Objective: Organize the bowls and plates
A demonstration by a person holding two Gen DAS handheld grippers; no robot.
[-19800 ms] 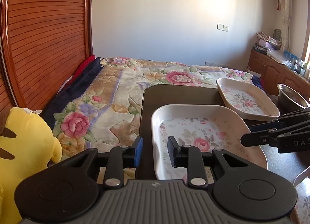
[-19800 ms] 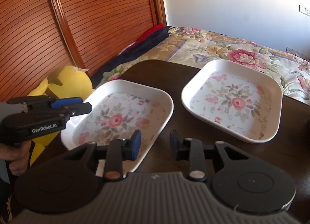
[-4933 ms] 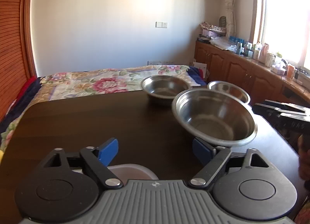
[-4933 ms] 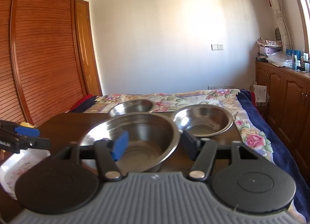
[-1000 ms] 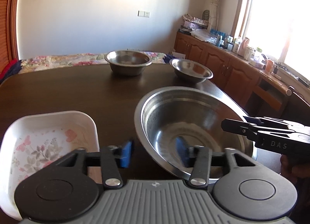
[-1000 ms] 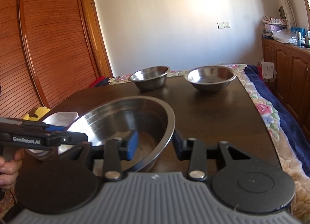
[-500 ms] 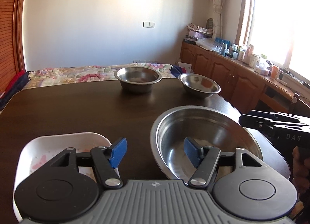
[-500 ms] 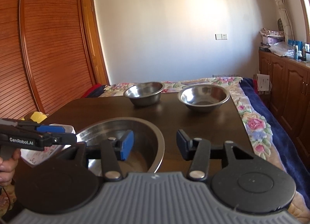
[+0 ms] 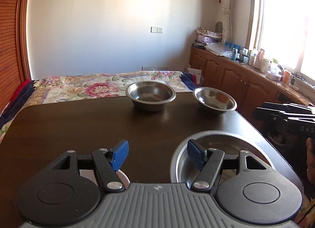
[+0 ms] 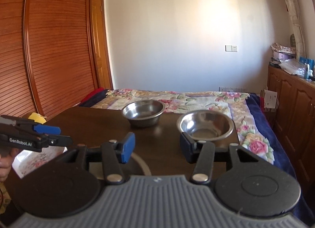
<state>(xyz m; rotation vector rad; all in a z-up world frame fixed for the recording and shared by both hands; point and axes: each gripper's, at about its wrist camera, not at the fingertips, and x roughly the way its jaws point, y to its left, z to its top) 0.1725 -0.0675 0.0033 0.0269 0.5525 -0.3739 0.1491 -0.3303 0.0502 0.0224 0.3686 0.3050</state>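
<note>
Both claws hang over the dark table [image 9: 78, 121] with their jaws spread wide and nothing between them. In the left wrist view the left claw [image 9: 157, 154] sits at 6 o'clock, and its right finger hides part of the large steel bowl [image 9: 226, 139] resting on the table at 5 o'clock; the bowl's near rim is cut off behind the claw's body. Only a sliver of the white floral plate [image 9: 124, 176] peeks out under the left finger, so its pattern cannot be made out there. In the right wrist view the plate [image 10: 39, 157] shows more, at 8 o'clock, partly covered by the left claw. The right claw [image 10: 157, 147] blocks nearly all of the large bowl; just a curved strip of rim is seen. Two smaller steel bowls stand apart from each other at the table's far edge, the deeper bowl [image 9: 150, 96] at 12 o'clock and the shallower bowl [image 9: 214, 100] toward 2 o'clock. Behind them lies a bed with a floral cover [image 9: 88, 88].
</note>
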